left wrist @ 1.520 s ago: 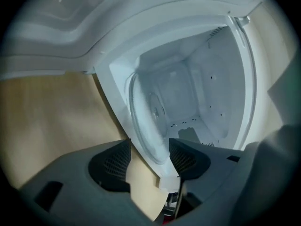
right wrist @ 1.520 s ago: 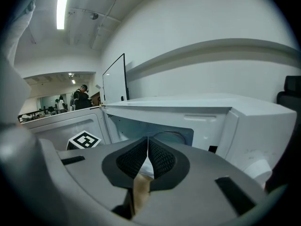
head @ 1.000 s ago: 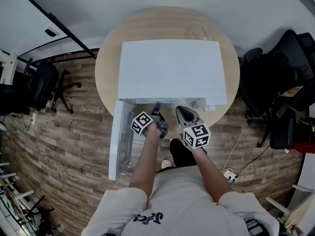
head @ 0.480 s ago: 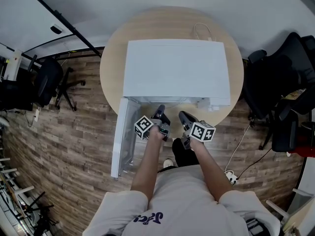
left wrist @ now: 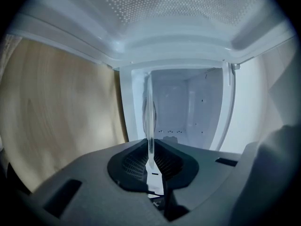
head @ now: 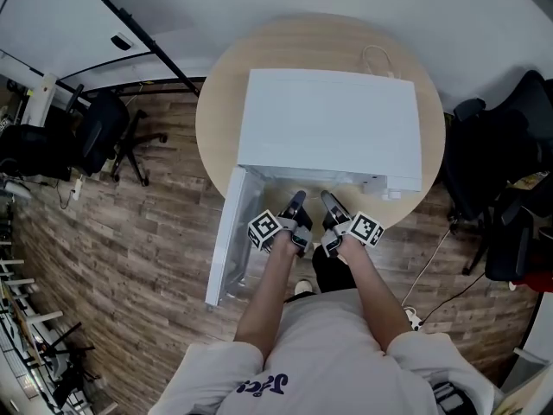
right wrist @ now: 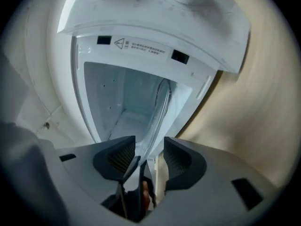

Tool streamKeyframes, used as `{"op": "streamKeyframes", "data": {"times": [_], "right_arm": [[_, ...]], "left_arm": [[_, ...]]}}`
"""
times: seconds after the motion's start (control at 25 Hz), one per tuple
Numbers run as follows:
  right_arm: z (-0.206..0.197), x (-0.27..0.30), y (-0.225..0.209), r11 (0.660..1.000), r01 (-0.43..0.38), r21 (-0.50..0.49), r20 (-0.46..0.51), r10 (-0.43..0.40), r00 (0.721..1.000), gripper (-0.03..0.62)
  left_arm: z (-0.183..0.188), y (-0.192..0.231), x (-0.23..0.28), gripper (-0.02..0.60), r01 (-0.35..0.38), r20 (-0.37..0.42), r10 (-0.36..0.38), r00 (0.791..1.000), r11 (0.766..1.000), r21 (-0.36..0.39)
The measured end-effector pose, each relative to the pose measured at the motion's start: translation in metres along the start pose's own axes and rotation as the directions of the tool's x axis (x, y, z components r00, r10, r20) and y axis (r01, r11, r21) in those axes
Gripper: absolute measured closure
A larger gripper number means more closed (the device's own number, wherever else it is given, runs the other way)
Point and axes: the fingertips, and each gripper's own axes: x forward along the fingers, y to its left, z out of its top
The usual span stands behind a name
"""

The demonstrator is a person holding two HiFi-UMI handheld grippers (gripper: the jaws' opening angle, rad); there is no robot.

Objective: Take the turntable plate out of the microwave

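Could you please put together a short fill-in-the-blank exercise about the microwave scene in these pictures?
1. The microwave stands on a round ____ table.
2. Its door hangs ____ at the left of the head view.
3. The left gripper is ____ on the rim of the turntable plate.

Missing words: wooden; open; shut
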Motion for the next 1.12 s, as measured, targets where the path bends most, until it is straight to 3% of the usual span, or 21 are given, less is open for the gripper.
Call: {"op": "streamKeyframes", "data": {"times": [0.16,0.28,0.44,0.56,0.88,1.12], "right_arm": [[0.011,0.005,-0.011,0.992,-0.041,0.119,0.096,0.03,0.995,0.414],[0.012,0.013,-0.006,0.99,-0.066,0.125,0.1,0.054,0.994,0.414],[0.012,0.019,-0.013,0.99,-0.031,0.138,0.097,0.017,0.995,0.414],[0.012,0.026,-0.008,0.988,-0.061,0.143,0.091,0.048,0.995,0.416],[0.003,0.022,-0.019,0.965,-0.021,0.26,0.107,-0.008,0.994,0.549],[-0.009,0.011,-0.022,0.948,-0.01,0.317,0.09,-0.019,0.996,0.562]], "left_arm": [[-0.007,0.006,-0.013,0.543,-0.021,-0.003,0.021,1.0,1.0,-0.009],[-0.017,0.005,-0.024,0.543,-0.012,-0.017,0.012,1.0,1.0,-0.022],[-0.029,0.003,-0.035,0.542,-0.004,-0.038,0.003,0.999,1.0,-0.026],[-0.035,0.003,-0.042,0.541,-0.011,-0.051,0.01,0.999,1.0,-0.015],[-0.043,0.008,-0.057,0.541,-0.036,-0.076,0.038,0.996,0.999,0.023],[-0.051,0.015,-0.07,0.541,-0.034,-0.084,0.035,0.996,0.999,0.015]]}}
